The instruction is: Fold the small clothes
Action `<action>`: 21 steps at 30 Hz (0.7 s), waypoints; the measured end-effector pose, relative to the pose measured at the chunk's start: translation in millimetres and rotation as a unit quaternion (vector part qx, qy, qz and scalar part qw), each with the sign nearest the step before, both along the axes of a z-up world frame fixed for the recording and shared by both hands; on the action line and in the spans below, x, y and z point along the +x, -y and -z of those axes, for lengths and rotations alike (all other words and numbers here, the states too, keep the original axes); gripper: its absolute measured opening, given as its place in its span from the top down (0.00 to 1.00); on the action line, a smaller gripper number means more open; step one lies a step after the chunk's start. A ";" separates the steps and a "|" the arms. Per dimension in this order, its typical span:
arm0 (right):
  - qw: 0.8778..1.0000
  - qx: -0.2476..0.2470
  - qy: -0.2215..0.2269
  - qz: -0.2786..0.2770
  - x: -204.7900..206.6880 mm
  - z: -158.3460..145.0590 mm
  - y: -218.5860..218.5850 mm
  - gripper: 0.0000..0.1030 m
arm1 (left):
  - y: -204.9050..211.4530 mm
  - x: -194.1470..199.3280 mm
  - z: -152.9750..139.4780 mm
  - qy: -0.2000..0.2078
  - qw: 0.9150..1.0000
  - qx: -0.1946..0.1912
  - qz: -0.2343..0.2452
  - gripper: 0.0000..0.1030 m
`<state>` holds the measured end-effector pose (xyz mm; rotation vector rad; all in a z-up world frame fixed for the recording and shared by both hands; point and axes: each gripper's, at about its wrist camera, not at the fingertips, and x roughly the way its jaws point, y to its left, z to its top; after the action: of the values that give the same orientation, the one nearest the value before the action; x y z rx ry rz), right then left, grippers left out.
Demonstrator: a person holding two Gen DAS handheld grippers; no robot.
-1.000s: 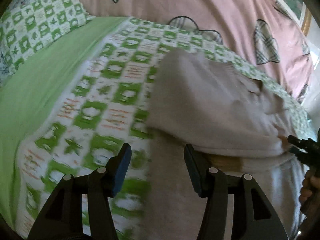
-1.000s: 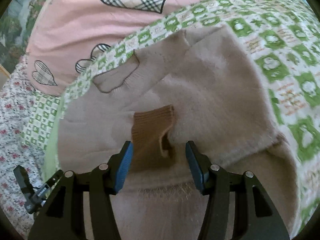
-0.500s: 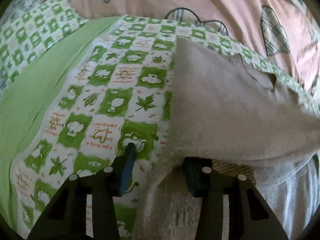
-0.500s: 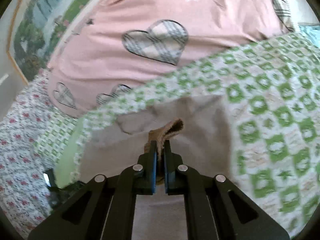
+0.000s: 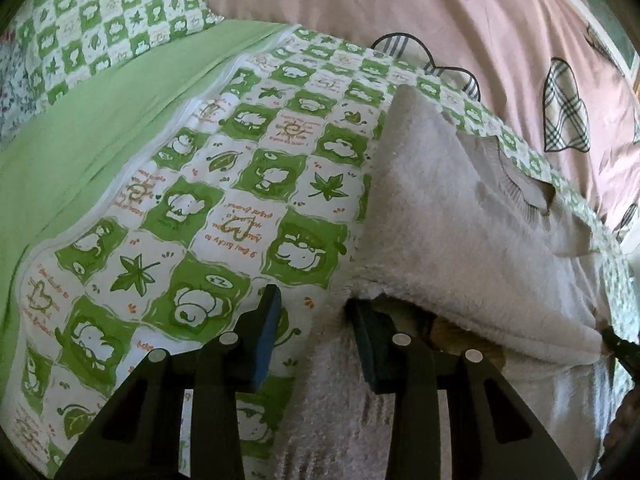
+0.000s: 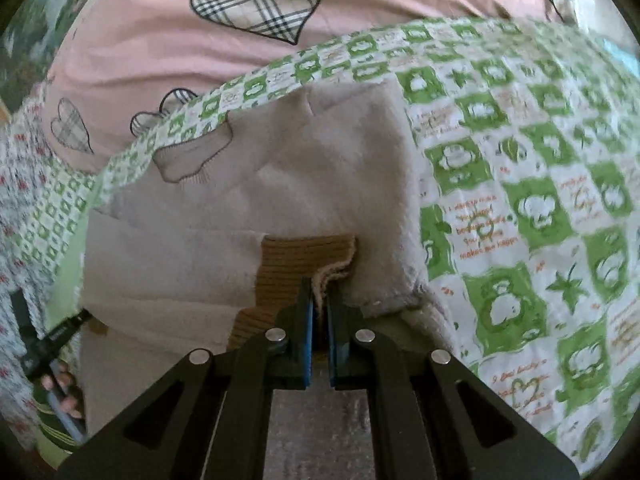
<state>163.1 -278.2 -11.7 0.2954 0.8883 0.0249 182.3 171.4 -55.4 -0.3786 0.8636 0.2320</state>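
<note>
A small beige fuzzy sweater lies partly folded on a green-and-white checked quilt. My left gripper is open at the sweater's left edge; its right finger sits under the folded layer, the left finger over the quilt. In the right wrist view the sweater shows a brown ribbed cuff. My right gripper is shut on that cuff's edge. The right gripper's tip shows at the far right of the left wrist view.
A pink duvet with plaid hearts lies behind the sweater. A plain green sheet and a checked pillow lie to the left. The person's left hand and gripper show at the lower left of the right wrist view.
My right gripper closed on the brown cuff and lifted it, then came down and forward over the sweater. My left gripper slid in at the sweater's left edge and stayed open.
</note>
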 end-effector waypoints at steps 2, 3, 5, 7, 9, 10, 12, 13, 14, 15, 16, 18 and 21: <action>1.000 -0.022 -0.011 -0.001 1.5 -3.0 -5.4 0.94 | -1.8 -1.2 0.6 0.004 1.000 -0.005 0.000 0.64; 0.999 -0.031 -0.017 0.003 2.1 -6.0 -7.0 0.91 | -2.4 -2.1 1.0 0.007 1.000 -0.007 0.000 0.63; 0.997 -0.066 -0.008 0.029 -3.0 -20.1 -12.2 0.85 | -4.0 -4.5 2.2 0.014 1.000 -0.014 0.000 0.63; 0.997 -0.064 0.031 0.029 -7.1 -42.7 -23.4 0.62 | -5.6 -6.1 2.7 0.019 1.000 -0.022 0.000 0.63; 0.998 -0.017 0.058 -0.008 1.0 -57.2 -38.5 0.26 | -7.2 -7.0 3.0 0.023 0.999 -0.029 0.001 0.63; 0.997 0.009 0.063 -0.033 9.4 -61.4 -48.1 0.24 | -7.2 -7.3 3.0 0.025 0.999 -0.031 0.001 0.63; 0.985 0.118 0.057 -0.109 43.2 -61.0 -76.7 0.24 | -7.6 -7.6 3.2 0.028 0.999 -0.034 0.002 0.63; 0.974 0.169 0.045 -0.142 65.7 -56.9 -96.7 0.24 | -8.0 -7.5 3.5 0.029 0.999 -0.036 0.002 0.63; 0.969 0.184 0.038 -0.163 77.5 -54.3 -112.1 0.24 | -8.8 -7.7 3.9 0.031 0.999 -0.039 0.002 0.63; 0.962 0.191 0.029 -0.193 95.7 -50.6 -135.6 0.24 | -9.6 -8.4 4.4 0.033 0.999 -0.042 0.003 0.63; 0.960 0.179 0.019 -0.217 112.8 -47.4 -159.5 0.24 | -10.5 -8.8 4.8 0.035 0.998 -0.046 0.004 0.63; 0.950 0.171 -0.019 -0.261 149.1 -35.9 -205.6 0.24 | -12.5 -9.8 5.6 0.039 0.998 -0.055 0.004 0.63; 0.932 0.182 -0.070 -0.306 182.6 -17.0 -251.4 0.24 | -14.2 -11.3 5.8 0.044 0.997 -0.064 0.005 0.63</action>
<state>345.7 -26.8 5.3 0.3580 1.0896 0.7624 171.0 185.7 -61.2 -0.5007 0.7957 0.1494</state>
